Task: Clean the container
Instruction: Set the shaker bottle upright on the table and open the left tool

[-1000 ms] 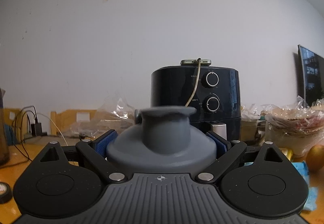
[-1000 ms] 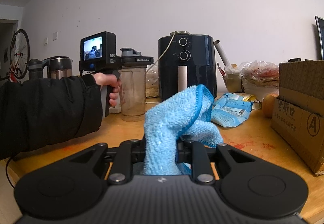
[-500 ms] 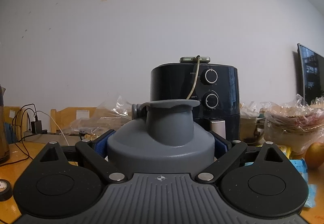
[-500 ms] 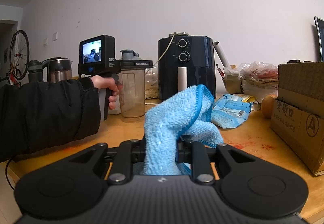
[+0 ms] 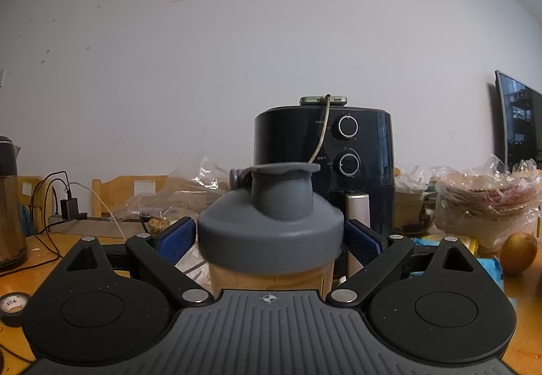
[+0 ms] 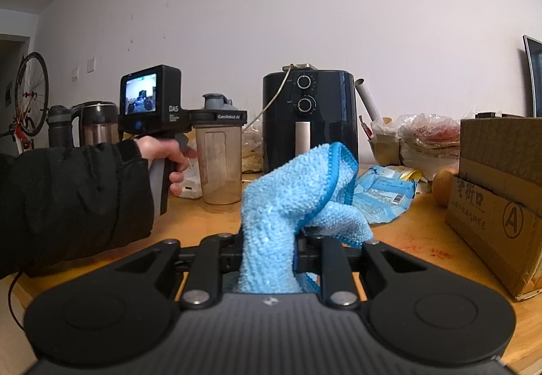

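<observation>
On the wooden table, in front of the black air fryer, the shaker bottle stands upright. The left gripper has dropped from the grey lid to just below it since a second ago, its blue pads beside the rim, though contact is unclear. The right gripper stays clamped on the blue cloth, well short of the bottle.

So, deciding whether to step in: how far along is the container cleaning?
Early. The right gripper has the blue cloth clamped; the left gripper brackets the shaker bottle under its grey lid. Cloth and bottle are apart, so all wiping remains.
</observation>
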The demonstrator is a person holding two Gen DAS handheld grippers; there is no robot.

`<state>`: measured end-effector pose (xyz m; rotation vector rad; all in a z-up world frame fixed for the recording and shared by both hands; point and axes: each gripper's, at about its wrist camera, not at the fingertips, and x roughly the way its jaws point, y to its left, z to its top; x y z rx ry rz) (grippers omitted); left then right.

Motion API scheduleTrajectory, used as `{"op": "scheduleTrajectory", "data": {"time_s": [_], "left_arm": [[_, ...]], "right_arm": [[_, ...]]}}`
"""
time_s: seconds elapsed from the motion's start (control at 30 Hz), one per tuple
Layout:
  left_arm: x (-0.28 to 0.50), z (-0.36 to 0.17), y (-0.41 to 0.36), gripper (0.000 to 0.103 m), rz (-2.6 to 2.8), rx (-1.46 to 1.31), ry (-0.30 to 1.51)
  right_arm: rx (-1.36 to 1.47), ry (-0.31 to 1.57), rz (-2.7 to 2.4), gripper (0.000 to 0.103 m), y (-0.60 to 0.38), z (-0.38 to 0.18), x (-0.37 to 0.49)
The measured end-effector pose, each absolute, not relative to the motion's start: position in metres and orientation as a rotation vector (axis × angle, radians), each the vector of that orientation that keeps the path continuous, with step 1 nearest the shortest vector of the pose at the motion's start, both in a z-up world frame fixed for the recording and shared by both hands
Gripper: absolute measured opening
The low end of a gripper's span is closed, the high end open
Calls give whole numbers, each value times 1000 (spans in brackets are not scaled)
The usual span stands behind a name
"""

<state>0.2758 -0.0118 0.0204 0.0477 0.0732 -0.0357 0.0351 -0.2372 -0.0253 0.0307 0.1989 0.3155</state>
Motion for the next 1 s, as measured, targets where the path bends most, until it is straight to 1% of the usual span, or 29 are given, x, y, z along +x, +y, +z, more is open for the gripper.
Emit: {"op": "scheduleTrajectory", "data": {"time_s": [0.17, 0.23, 0.5, 0.87, 1.0], "left_arm": [[262, 20, -7, 97, -37, 35, 114], [255, 21, -5, 103, -33, 29, 134], [219, 27, -2, 103, -37, 45, 179], [156, 37, 1, 103, -64, 65, 215], [139, 38, 0, 103, -66, 97, 254]], "right_arm": [[27, 188, 311, 19, -239, -21, 31], [24, 185, 311, 19, -239, -20, 29], [9, 183, 326, 19, -235, -15, 26], [10, 232, 363, 19, -234, -8, 34], [9, 252, 371, 19, -233, -4, 38]]}}
